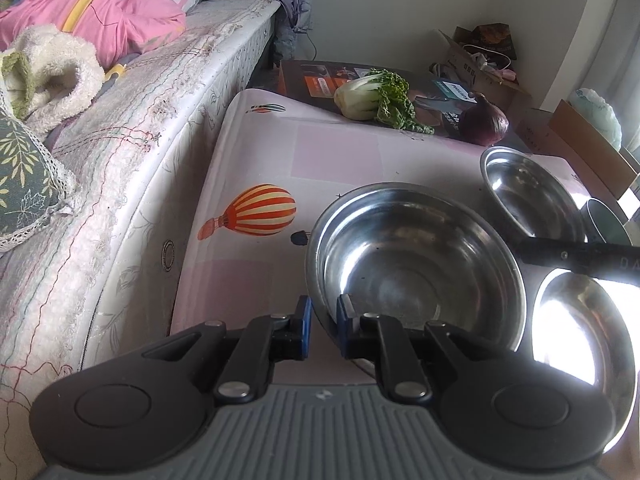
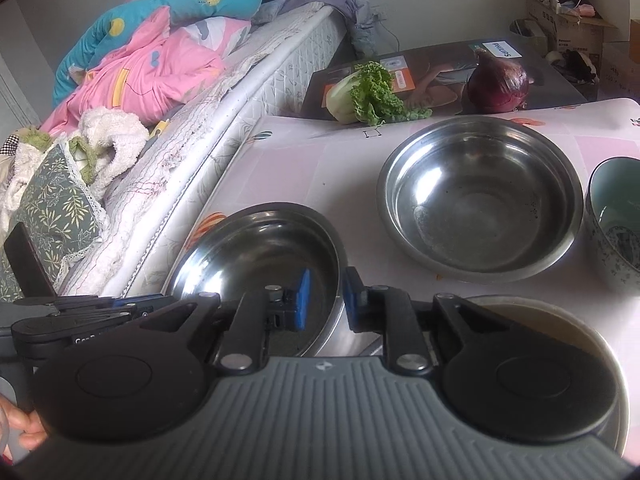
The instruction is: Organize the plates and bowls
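The left gripper [image 1: 323,322] points steeply down, its two blue pads [image 1: 305,320] pinched on the near rim of a steel bowl [image 1: 416,256], one pad outside the wall, one inside. The right gripper [image 2: 326,298] also tilts down, its pads straddling the same bowl's right rim. A hand [image 2: 24,428] grips the left handle.

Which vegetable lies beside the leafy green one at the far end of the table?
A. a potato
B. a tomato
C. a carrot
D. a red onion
D: a round, purple-skinned red onion sits on the printed box to the right of the leafy green vegetable, beyond the far steel bowl.
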A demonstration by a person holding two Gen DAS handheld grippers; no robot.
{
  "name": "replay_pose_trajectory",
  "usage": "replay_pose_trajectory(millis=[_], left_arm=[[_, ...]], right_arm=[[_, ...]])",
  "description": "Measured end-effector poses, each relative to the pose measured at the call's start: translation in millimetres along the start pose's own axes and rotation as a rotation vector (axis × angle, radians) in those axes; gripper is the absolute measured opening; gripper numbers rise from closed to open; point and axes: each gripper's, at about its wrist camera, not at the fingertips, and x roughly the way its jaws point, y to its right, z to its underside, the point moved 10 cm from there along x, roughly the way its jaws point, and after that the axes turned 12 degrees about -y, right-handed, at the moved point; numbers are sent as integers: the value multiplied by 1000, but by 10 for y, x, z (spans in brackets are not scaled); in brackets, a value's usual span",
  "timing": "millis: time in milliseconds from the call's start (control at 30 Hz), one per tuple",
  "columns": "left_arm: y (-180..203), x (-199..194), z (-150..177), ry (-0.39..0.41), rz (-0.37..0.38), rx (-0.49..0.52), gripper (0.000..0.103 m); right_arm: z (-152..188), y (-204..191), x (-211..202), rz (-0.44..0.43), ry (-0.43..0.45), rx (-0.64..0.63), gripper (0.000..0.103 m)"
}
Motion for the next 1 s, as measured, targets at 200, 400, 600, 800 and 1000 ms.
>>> replay_pose_trajectory(millis=[200,400,600,800,1000], left_arm=[[-39,1,43,-8,4,-8,26],[-57,64,62,-26,15,-28,22],[-53,43,62,-9,15,-31,20],[-56,-73,20,21,23,-35,20],[-55,-192,-12,49,18,-32,20]], right_arm=[[-14,-31,214,16,-51,-15,30],[38,-128,296,-4,-86,-40,26],[42,-118,288,-6,-91,-24,22],[31,-141,212,-17,-83,-16,21],[11,-195,117,-20,-68,-26,21]])
